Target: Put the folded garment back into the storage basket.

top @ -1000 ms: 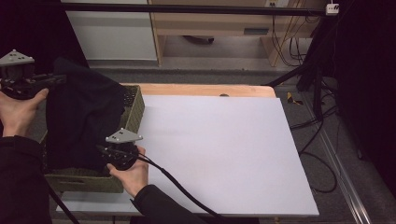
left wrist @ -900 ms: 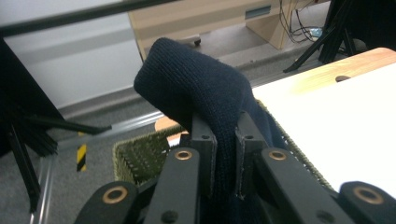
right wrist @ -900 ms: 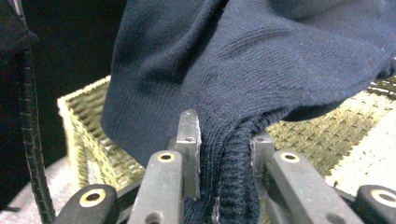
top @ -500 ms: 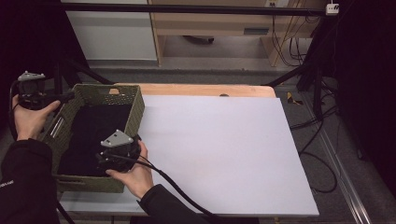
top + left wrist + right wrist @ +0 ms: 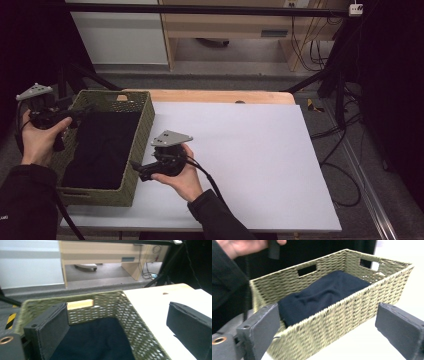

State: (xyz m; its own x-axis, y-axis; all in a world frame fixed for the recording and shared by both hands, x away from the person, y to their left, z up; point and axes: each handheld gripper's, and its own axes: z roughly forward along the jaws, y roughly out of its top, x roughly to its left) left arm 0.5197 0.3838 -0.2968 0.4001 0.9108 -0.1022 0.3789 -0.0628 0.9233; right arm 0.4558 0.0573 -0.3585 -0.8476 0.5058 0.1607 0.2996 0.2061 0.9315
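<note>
1. High view: table (image 5: 240, 165) with a white top and a wooden strip along its far edge; its surface right of the basket is bare.
2. Basket (image 5: 142, 132), woven, olive green, rectangular, with handle cut-outs in its end walls, stands on the table's left end. It sits upright, long side running away from the person.
3. Dark cloth (image 5: 102, 147) lies inside the basket, covering most of its floor. Right gripper view shows it as navy knit fabric, loosely rumpled, below the rim. Neither gripper touches it.
4. Left gripper (image 5: 82, 116), held in the left hand (image 5: 37, 142), is at the basket's far left corner, just outside and above the rim. Its jaws have just been opening and now stand spread wide, with nothing between them; left gripper view shows them straddling the basket's corner from above.
5. Right gripper (image 5: 136, 170), held in the right hand (image 5: 185, 175), is just beside the basket's right wall, pointing at it. Its jaws have likewise just been opening, stand spread and hold nothing.
</note>
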